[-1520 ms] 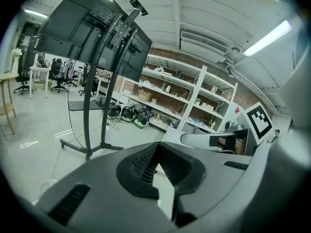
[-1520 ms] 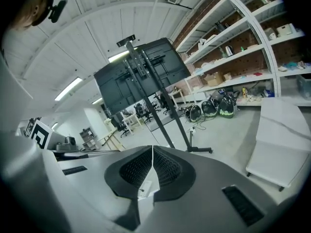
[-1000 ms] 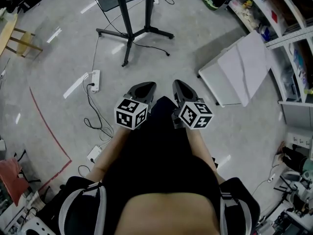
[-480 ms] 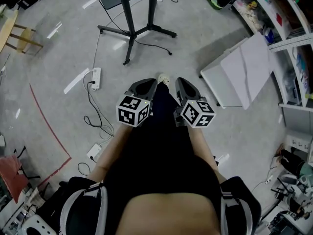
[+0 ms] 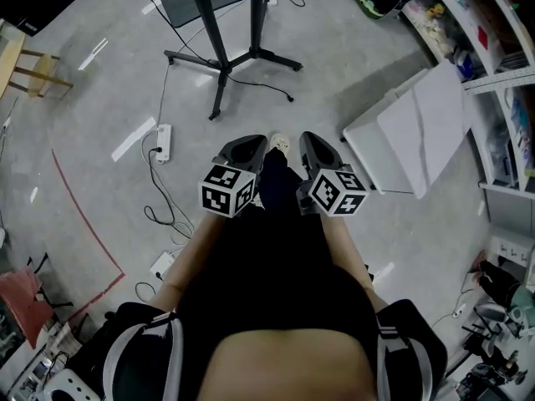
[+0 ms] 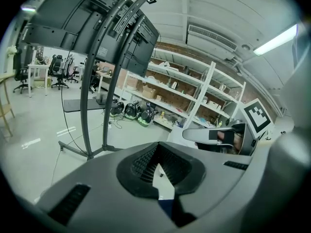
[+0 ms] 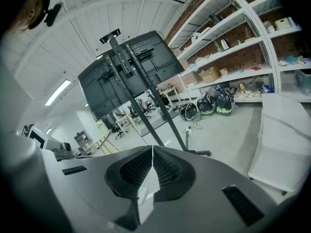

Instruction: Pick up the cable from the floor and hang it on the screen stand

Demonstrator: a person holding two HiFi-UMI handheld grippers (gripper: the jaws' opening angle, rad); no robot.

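Note:
The black screen stand (image 5: 219, 57) rises from the grey floor ahead of me, its legs spread out. A thin black cable (image 5: 266, 85) lies loose on the floor by its right leg, with its free end pointing right. My left gripper (image 5: 249, 150) and right gripper (image 5: 311, 144) are held side by side at waist height, well short of the cable. Both are shut with nothing between the pads. In the left gripper view the stand and its screen (image 6: 92, 28) tower above the left gripper (image 6: 156, 155). The right gripper (image 7: 152, 154) also faces the screen stand (image 7: 131, 72).
A white power strip (image 5: 162, 140) with tangled cords lies at the left. A white folded panel (image 5: 418, 124) rests on the floor at the right, beside shelving (image 5: 501, 57). A red line (image 5: 79, 215) crosses the floor at the left. My shoe (image 5: 279, 143) shows between the grippers.
I have stepped forward: a shoe has appeared between the grippers and the floor has slid by underneath. Both grippers stay shut and side by side.

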